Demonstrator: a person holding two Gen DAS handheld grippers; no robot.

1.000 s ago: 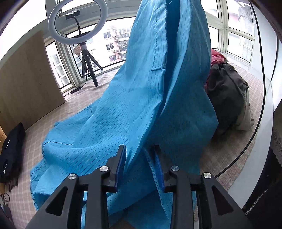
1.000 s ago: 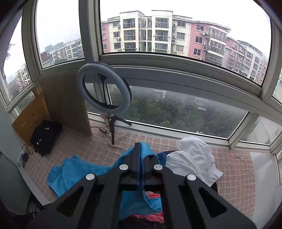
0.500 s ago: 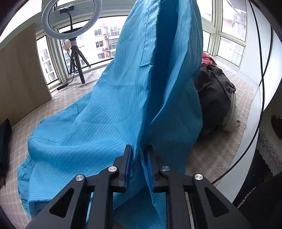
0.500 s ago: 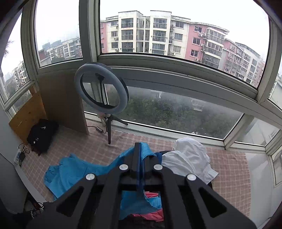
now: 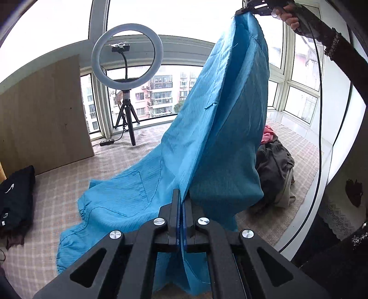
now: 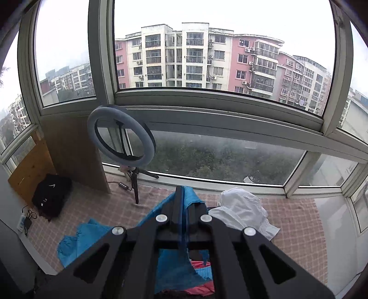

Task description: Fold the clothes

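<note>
A large blue striped garment hangs stretched between my two grippers, its lower part trailing on the checked mat. My left gripper is shut on a low edge of the garment. My right gripper shows at the top right of the left wrist view, held high and shut on the garment's top corner. In the right wrist view, the right gripper is shut on the blue garment, which hangs below it.
A pile of dark and pink clothes lies right of the garment. A white garment lies on the pile. A ring light on a tripod stands by the window. A black bag sits at the left. A wooden panel stands behind it.
My left gripper closed on the blue garment's low edge and pulled back. The right gripper rose a little, lifting the garment higher.
</note>
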